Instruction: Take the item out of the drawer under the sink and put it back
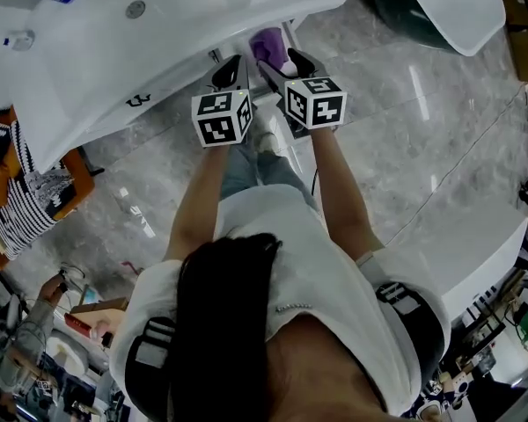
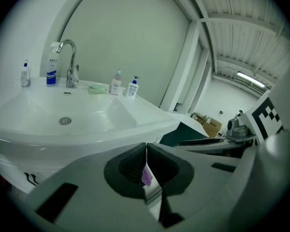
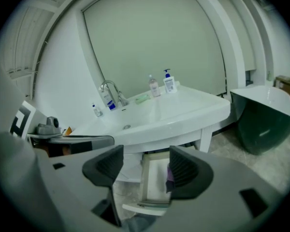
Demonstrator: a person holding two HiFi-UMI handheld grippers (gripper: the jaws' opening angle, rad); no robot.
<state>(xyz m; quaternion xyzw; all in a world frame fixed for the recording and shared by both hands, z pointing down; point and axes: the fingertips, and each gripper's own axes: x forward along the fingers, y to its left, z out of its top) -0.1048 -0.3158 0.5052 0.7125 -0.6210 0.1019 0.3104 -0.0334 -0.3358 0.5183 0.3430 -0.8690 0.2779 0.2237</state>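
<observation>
Two claws show in the head view, held side by side at the front edge of the white sink (image 1: 158,60): the left claw (image 1: 229,70) and the right claw (image 1: 290,65). The purple item (image 1: 266,44) peeks out from under that edge, just past their tips. In the left gripper view the left claw's jaws are pressed together with nothing pinched. Only a sliver of purple shows through the slit below them, and above is the basin with the faucet (image 2: 67,62) and a few bottles (image 2: 132,87) along its back edge. In the right gripper view the right claw's jaws are spread wide and empty. Between them, further back, is the pulled-out drawer (image 3: 153,180) under the sink. The purple item lies inside against the drawer's right edge, partly hidden behind the right-hand jaw and not touching either one.
</observation>
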